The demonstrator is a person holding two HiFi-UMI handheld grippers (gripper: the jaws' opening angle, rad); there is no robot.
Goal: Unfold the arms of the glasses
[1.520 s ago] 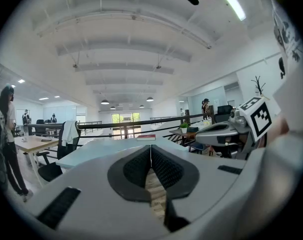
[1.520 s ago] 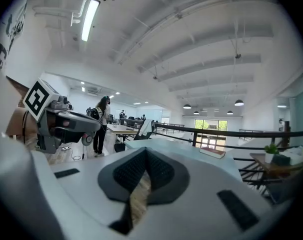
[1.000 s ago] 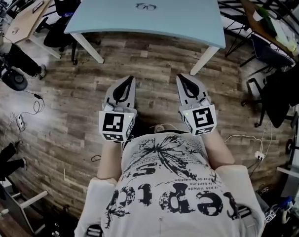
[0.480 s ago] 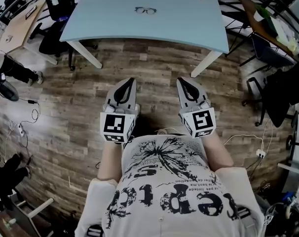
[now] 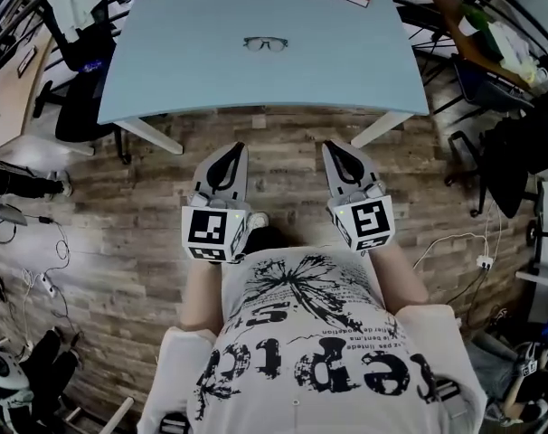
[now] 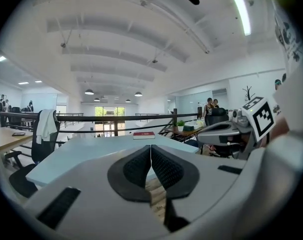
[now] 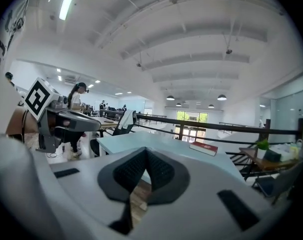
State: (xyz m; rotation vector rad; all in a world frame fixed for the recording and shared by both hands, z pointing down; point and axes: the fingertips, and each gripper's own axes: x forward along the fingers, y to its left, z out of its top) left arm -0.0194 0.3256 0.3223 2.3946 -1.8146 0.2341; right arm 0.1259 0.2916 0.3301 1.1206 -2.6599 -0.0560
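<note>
One pale-blue table spans twelve o'clock. At its six, left gripper and right gripper hover, jaws together, empty. The glasses lie mid-table, well apart. Jaws arriving closed would likely shove the light frame rather than pinch an arm.

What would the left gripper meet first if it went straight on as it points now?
Probably the near edge of the light blue table; whether the left gripper would clear it is unclear. The glasses lie farther in, slightly right.
</note>
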